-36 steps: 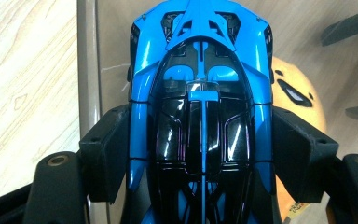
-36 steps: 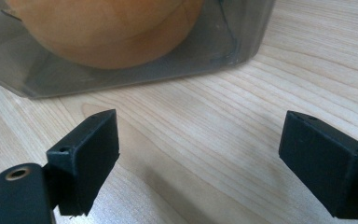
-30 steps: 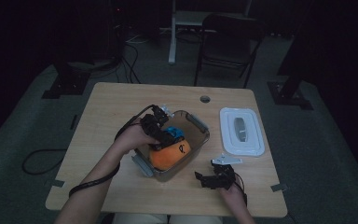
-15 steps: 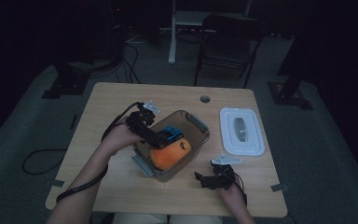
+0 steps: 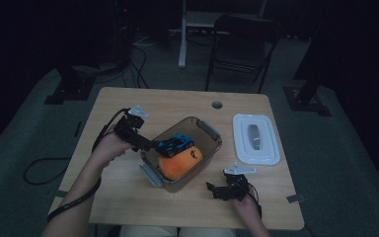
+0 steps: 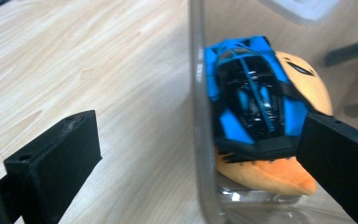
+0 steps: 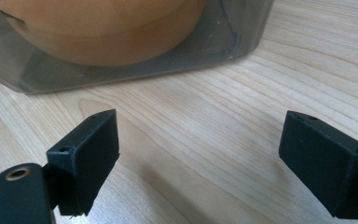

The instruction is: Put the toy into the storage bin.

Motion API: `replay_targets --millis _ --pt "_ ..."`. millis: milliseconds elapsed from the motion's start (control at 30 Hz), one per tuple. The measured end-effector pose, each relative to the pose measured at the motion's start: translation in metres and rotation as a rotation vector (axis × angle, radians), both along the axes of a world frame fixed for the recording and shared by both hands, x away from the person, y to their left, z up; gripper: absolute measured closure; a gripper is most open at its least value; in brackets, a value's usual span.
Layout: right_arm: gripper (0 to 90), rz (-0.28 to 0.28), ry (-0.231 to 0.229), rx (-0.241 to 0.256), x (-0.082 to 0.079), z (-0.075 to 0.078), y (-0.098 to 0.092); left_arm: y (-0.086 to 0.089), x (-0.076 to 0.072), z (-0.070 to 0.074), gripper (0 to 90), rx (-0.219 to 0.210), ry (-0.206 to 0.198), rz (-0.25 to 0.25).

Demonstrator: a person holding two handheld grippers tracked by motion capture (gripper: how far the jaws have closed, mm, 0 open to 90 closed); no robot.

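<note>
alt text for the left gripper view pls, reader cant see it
A blue toy car lies on an orange plush toy inside a clear plastic container. The left gripper, seen along its own black jaws, is open, one jaw outside the container wall over the wooden table, the other inside, beside the car.

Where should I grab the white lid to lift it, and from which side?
Probably by the lid's long edge nearest the right gripper, coming from above, jaws spanning the rim. It lies flat on the table, so the thin rim is the most graspable part; the raised centre looks too shallow, though that's hard to tell.
</note>
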State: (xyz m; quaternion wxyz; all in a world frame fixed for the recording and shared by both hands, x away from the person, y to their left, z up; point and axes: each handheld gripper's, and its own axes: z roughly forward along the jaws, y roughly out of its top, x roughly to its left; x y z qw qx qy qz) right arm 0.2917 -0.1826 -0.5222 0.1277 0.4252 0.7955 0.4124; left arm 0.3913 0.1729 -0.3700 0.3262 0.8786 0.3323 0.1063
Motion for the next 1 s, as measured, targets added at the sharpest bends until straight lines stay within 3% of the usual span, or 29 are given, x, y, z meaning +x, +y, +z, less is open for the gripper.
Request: replay_targets --millis 167,300,333,600,700,800,833,967,1000 --pt "11.8 0.0 0.001 -0.002 0.0 0.0 0.0 0.021 0.005 -0.012 0.4 -0.073 -0.052 0.055" --pt "11.8 0.0 0.002 -0.003 0.0 0.0 0.001 0.034 0.01 -0.023 0.4 -0.09 -0.089 0.128" --pt "11.8 0.0 0.002 -0.005 0.0 0.0 0.001 0.034 0.01 -0.023 0.4 -0.09 -0.089 0.128" --pt "11.8 0.001 0.0 -0.002 0.0 0.001 0.001 0.05 0.027 -0.066 0.4 -0.124 -0.057 0.221" --pt "11.8 0.001 -0.001 -0.002 0.001 0.001 0.001 0.051 0.032 -0.08 0.4 -0.108 -0.039 0.241" --pt "11.8 0.0 0.0 0.002 0.001 0.002 0.0 0.051 0.033 -0.083 0.4 -0.096 -0.033 0.242" --pt "11.8 0.0 0.0 0.002 0.001 0.002 0.0 0.047 0.035 -0.093 0.4 -0.062 -0.026 0.235" --pt "15.1 0.0 0.003 0.039 0.003 0.004 -0.003 0.039 0.038 -0.108 0.4 -0.073 0.006 0.218" --pt "15.1 -0.004 -0.001 0.038 0.003 0.004 -0.003 0.036 0.038 -0.111 0.4 -0.068 -0.001 0.211"
